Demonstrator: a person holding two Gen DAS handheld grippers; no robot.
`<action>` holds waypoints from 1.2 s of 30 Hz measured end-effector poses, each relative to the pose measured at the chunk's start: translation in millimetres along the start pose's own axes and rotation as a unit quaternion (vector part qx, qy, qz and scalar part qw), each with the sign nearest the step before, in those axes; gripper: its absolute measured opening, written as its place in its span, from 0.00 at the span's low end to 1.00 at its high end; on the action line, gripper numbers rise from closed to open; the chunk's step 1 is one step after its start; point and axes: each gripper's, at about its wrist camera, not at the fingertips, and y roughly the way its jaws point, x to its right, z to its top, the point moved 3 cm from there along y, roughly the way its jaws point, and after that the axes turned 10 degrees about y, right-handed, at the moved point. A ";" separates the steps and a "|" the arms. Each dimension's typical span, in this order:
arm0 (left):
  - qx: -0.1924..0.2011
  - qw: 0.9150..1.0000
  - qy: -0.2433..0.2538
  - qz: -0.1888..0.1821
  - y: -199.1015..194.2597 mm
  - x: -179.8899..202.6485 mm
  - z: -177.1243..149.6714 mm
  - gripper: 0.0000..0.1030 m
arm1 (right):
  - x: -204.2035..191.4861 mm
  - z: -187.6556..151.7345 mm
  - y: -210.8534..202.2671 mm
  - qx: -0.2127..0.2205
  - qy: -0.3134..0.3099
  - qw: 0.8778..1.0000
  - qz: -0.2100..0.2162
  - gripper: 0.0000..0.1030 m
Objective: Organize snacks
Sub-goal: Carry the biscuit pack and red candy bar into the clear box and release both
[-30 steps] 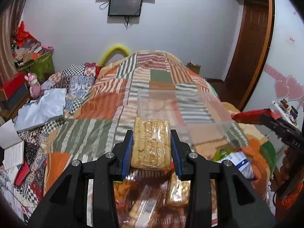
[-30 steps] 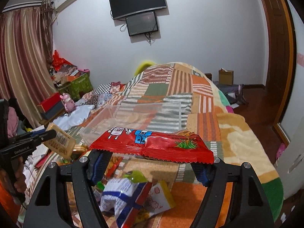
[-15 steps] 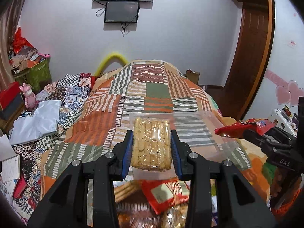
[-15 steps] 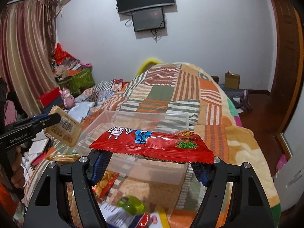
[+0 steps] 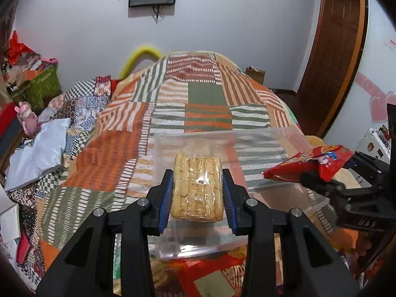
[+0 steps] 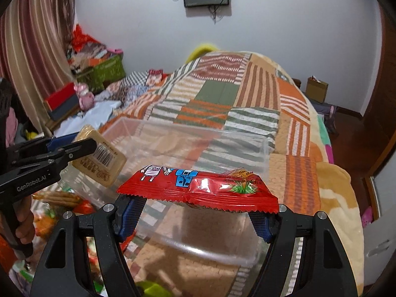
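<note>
My left gripper (image 5: 198, 195) is shut on a clear-wrapped pack of yellow biscuits (image 5: 196, 188) and holds it above the near part of a clear plastic bin (image 5: 284, 136) on the bed. My right gripper (image 6: 195, 212) is shut on a red snack packet (image 6: 198, 185), held flat over the same bin (image 6: 264, 148). The right gripper with its red packet (image 5: 309, 165) shows at the right in the left wrist view. The left gripper with the biscuit pack (image 6: 99, 156) shows at the left in the right wrist view, over the bin's left side.
Several loose snack packs (image 5: 210, 277) lie on the patchwork bedspread (image 5: 203, 99) in front of the bin, also seen at the lower left (image 6: 59, 198). Clutter, boxes and a pink toy (image 5: 27, 118) sit left of the bed. A wooden door (image 5: 334, 49) stands at right.
Both grippers have moved forward with their packs, from over the loose snacks to over the clear bin. The bin now looks larger and closer in both views.
</note>
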 end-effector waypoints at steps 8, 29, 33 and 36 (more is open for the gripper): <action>-0.019 1.000 -0.005 -0.006 24.5 1.0 -2.1 0.36 | 2.4 0.9 26.3 -0.035 -0.007 0.999 -0.005 0.70; -0.026 1.000 0.014 0.006 1.8 3.4 -19.7 0.55 | 3.7 -13.5 8.1 -0.046 -0.026 0.998 -0.023 0.85; -0.009 1.000 0.019 0.013 -18.7 4.5 -20.6 0.62 | -0.5 -18.6 -10.0 -0.030 -0.035 0.998 -0.030 0.86; -0.002 1.000 0.018 0.014 -35.1 4.3 -21.7 0.67 | -7.7 -22.1 -25.6 -0.012 -0.048 0.998 -0.033 0.86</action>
